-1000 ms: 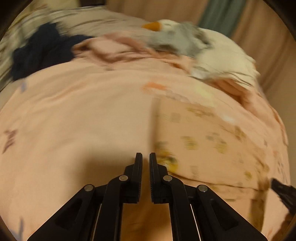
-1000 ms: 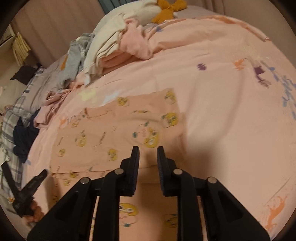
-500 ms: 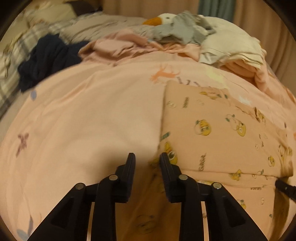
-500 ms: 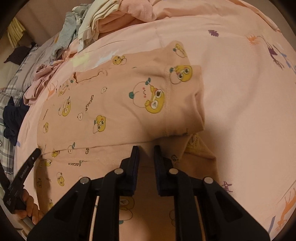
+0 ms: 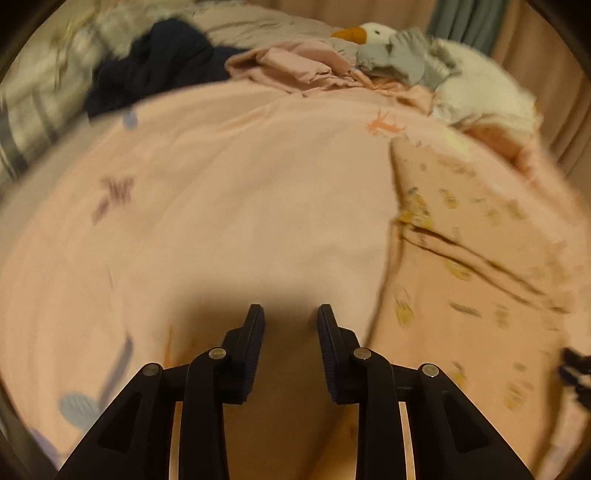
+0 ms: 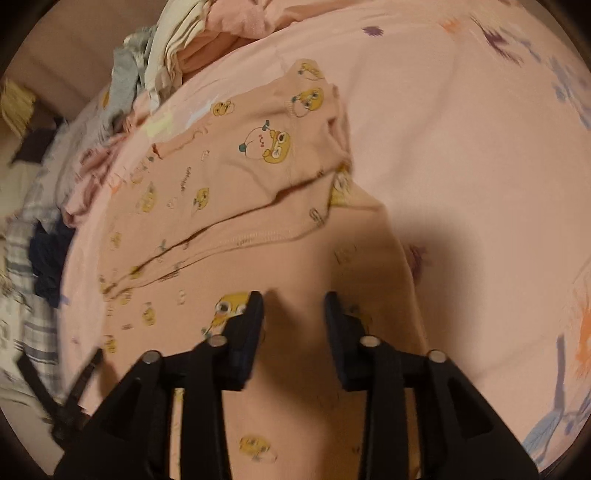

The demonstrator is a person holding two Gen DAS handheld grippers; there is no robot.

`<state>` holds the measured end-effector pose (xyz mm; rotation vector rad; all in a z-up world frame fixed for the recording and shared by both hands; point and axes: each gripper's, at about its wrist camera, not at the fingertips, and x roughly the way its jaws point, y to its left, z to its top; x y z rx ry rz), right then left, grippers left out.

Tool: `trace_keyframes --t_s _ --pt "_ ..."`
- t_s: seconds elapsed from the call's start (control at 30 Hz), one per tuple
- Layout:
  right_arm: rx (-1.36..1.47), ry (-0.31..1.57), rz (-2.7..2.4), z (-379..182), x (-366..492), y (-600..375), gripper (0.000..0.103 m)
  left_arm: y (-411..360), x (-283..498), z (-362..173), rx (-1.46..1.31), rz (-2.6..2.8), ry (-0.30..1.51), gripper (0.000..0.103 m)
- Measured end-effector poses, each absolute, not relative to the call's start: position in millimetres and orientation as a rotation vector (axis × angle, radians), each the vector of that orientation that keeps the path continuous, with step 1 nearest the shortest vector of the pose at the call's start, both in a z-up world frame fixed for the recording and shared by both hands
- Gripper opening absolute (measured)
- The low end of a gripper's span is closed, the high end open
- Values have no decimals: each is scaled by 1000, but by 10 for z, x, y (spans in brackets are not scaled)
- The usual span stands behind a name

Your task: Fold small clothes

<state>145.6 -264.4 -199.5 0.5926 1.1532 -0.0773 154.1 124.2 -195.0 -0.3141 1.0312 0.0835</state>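
Note:
A small peach garment (image 6: 229, 206) with yellow cartoon prints lies folded over itself on the pink bed sheet (image 6: 461, 166). It shows blurred at the right of the left wrist view (image 5: 461, 258). My right gripper (image 6: 294, 301) is open and empty, just above the garment's near part. My left gripper (image 5: 290, 314) is open and empty over bare sheet, left of the garment's edge. The left gripper also shows at the lower left of the right wrist view (image 6: 62, 398).
A heap of other clothes lies at the far side of the bed: a dark navy piece (image 5: 155, 70), pink cloth (image 5: 295, 66), a grey piece (image 5: 406, 62) and a white goose toy (image 5: 373, 31). Cream and pink clothes (image 6: 184, 48) are piled beyond the garment. Curtains (image 5: 465, 18) hang behind.
Both grippers have opened wider. The left gripper has swung left, off the garment's edge. The right gripper has moved nearer over the garment, whose upper fold now lies rumpled.

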Motion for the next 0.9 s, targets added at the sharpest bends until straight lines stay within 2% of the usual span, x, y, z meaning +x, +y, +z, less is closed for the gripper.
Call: trace_keyframes --t_s 0.07,0.13,0.2,0.23,0.3,0.57,0.9 --pt "653 1120 -70 -1953 1261 -2743 47 1411 1398 -1938 -471 38 1024 35" --pt "701 1085 -92 -1906 1044 -2838 49 1529 1287 -1923 -582 17 1003 54" --pt "756 1048 -103 -1875 832 -2951 56 1597 1172 -1911 -646 -3 989 64" --pt "779 1037 -104 -1873 747 -2992 63 1610 1112 -1923 -661 -18 994 65" --pt "833 1026 -89 -1904 534 -3090 68 1587 1059 -1953 -672 -65 1022 65" --pt "852 1118 -56 -2104 85 -3208 67 1469 980 -2081 -687 -234 1128 66" --pt "1064 1079 122 -2313 -269 -3351 67 1489 998 -2181 -859 -333 1236 66"
